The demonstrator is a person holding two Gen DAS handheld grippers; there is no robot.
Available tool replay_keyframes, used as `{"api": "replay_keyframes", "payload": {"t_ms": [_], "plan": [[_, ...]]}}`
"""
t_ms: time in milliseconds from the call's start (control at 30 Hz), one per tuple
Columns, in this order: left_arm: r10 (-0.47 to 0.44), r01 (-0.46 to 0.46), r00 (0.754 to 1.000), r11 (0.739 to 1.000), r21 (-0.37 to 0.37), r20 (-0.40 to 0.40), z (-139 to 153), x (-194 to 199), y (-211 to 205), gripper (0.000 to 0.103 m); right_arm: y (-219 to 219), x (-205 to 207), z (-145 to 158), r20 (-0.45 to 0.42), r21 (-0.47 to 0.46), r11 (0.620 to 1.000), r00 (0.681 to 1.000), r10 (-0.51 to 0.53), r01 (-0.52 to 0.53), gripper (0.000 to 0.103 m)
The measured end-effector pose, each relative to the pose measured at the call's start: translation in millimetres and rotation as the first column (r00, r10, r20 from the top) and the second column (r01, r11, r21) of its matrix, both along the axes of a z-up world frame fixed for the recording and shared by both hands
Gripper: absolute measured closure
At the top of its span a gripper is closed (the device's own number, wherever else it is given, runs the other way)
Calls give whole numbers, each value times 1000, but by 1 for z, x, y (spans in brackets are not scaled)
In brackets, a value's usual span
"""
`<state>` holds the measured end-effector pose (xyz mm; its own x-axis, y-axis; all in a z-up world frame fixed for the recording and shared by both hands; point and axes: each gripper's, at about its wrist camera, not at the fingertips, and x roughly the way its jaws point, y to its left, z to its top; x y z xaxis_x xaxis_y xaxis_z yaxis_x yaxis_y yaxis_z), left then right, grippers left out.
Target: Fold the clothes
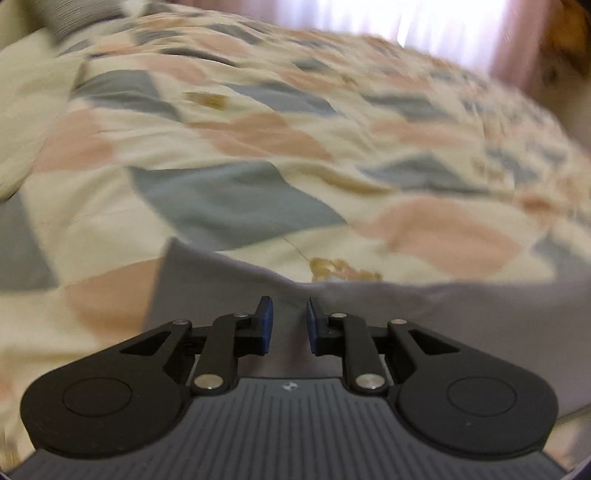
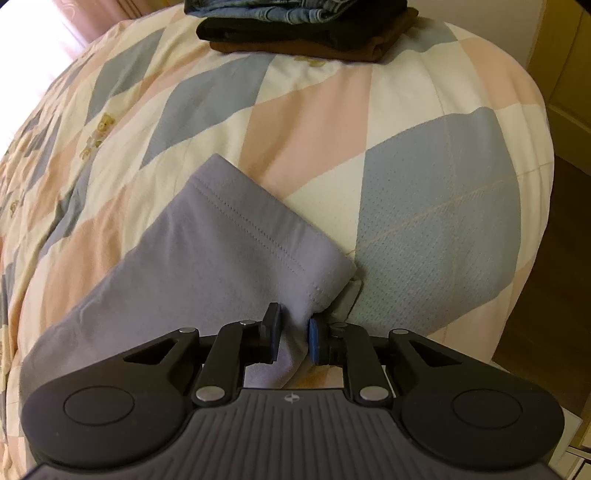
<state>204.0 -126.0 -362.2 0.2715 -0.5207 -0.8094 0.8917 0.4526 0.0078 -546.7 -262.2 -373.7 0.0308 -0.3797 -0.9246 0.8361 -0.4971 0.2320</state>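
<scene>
No readable text, label, brand or number shows in either wrist view

left wrist view is smearing with motion blur; window at 1 o'clock is blowing out white. right wrist view is staying sharp, fisheye bending edges.

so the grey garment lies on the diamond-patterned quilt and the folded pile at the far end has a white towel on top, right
Not quite. The grey garment does lie on the diamond-patterned quilt, but the folded pile at the far end has blue denim on top, above black and brown pieces, not a white towel. The right wrist view shows it.
</scene>
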Motion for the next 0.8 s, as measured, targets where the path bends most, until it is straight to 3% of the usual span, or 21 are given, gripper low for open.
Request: {"api": "replay_keyframes", "payload": {"t_ms": [67, 133, 167, 300, 333, 400, 433, 467, 500, 600, 700, 800], "plan": [[61, -62, 997, 998, 27, 39, -14, 15, -7, 86, -1, -1, -1, -4, 1, 1000, 1000, 1, -1, 87], [158, -160, 986, 987, 26, 50, -18, 36, -9, 95, 8, 9, 2, -2, 1, 1000, 1000, -22, 22, 87], [201, -203, 977, 979, 26, 64, -14, 43, -8, 98, 16, 20, 5, 0, 3, 999, 999, -47, 47, 87], [318, -326, 935, 945, 23, 157, 12, 52, 1, 95, 18, 17, 10, 1, -33, 998, 999, -52, 52, 86], [322, -330, 932, 943, 27, 164, 20, 50, 6, 95, 20, 16, 13, -6, -54, 997, 998, -58, 57, 84], [289, -296, 946, 955, 29, 147, 32, 35, 13, 94, 24, 15, 19, -63, -82, 994, 994, -84, 79, 63], [266, -274, 953, 961, 34, 145, 36, 26, 16, 94, 27, 15, 23, -114, -90, 991, 988, -105, 95, 46], [239, -247, 961, 968, 40, 142, 39, 14, 18, 94, 31, 13, 24, -125, -115, 988, 985, -120, 106, 45], [211, -218, 969, 975, 45, 130, 39, 1, 18, 92, 34, 11, 26, -134, -140, 983, 982, -135, 116, 46], [147, -151, 987, 987, 55, 67, 37, -34, 18, 91, 42, 2, 20, -28, -190, 964, 981, -194, 185, 48], [89, -91, 996, 993, 79, 19, 25, -62, 7, 90, 37, 0, 13, 61, -233, 955, 983, -175, 184, 58], [36, -38, 999, 992, 116, 13, 12, -88, -9, 90, 21, -2, -3, 58, -211, 963, 985, -160, 169, 76]]}}
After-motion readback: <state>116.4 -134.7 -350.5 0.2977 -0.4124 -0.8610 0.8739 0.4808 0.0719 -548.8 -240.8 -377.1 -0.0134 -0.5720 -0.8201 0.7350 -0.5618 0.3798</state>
